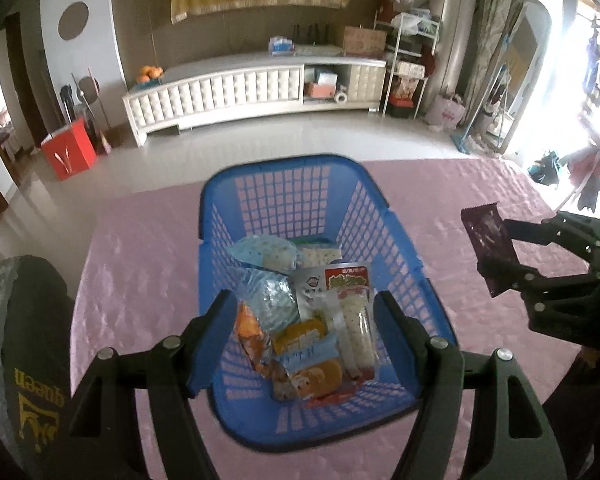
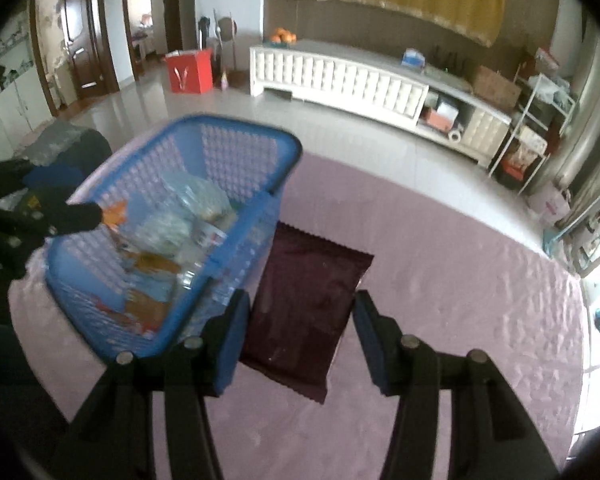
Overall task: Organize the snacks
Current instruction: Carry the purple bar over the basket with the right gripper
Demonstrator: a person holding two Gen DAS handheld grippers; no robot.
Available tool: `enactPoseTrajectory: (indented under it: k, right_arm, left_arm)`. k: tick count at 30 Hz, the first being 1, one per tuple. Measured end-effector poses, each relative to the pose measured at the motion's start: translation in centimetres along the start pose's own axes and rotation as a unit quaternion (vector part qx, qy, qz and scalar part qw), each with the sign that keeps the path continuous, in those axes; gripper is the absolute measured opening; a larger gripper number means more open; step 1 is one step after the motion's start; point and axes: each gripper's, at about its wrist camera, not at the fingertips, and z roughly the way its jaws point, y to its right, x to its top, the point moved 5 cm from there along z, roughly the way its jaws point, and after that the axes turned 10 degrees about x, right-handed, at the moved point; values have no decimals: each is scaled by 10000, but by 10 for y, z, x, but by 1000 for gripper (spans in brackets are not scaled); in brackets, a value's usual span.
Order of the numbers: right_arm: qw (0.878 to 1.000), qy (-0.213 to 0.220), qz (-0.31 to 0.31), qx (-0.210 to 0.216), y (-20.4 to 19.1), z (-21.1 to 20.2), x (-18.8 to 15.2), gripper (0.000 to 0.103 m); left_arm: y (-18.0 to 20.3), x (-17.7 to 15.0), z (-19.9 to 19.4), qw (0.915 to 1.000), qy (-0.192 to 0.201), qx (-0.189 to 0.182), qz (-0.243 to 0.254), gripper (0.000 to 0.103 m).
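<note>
Right now I have the right tongs just beside the blue basket, with a dark maroon snack packet between the fingers; in the left wrist view that packet hangs clear above the pink surface, so I judge the fingers are pinching its edges, though the right wrist view leaves a sliver of gap I cannot resolve. My left tongs are spread wide over the basket's near end, gripping nothing, above the pile of snacks already inside. To finish this step well, I would carry the packet over the rim before letting go, keep it low so it does not bounce out, and aim for the emptier far end.
</note>
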Motion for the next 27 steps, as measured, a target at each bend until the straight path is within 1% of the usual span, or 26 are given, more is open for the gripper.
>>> enactPoseTrajectory:
  k: [1, 2, 6, 10, 19, 24, 27]
  right_arm:
    - [9999, 82, -65, 10, -7, -10, 2, 57]
    - [9998, 132, -115, 7, -1, -10, 9, 57]
    - [9991, 313, -268, 26, -17, -29, 18, 57]
    - [9983, 421, -386, 111, -36, -43, 18, 57]
    - [9968, 506, -465, 412, -61, -40, 32, 57]
    - [9962, 452, -512, 546, -71, -27, 37, 57]
    - [9958, 381, -528, 638, -77, -16, 40, 57]
  left_arm:
    - [-1, -1, -7, 10000, 57, 12, 4, 69]
    - [-1, -1, -10, 10000, 89, 22, 6, 69]
    - [-3, -3, -30, 9997, 255, 55, 3, 69]
    - [-8, -8, -43, 9993, 357, 77, -9, 69]
    - [-25, -11, -47, 9988, 466, 157, -81, 69]
    - [-30, -12, -44, 9982, 576, 155, -43, 69]
    - [-34, -13, -37, 9982, 544, 231, -40, 69]
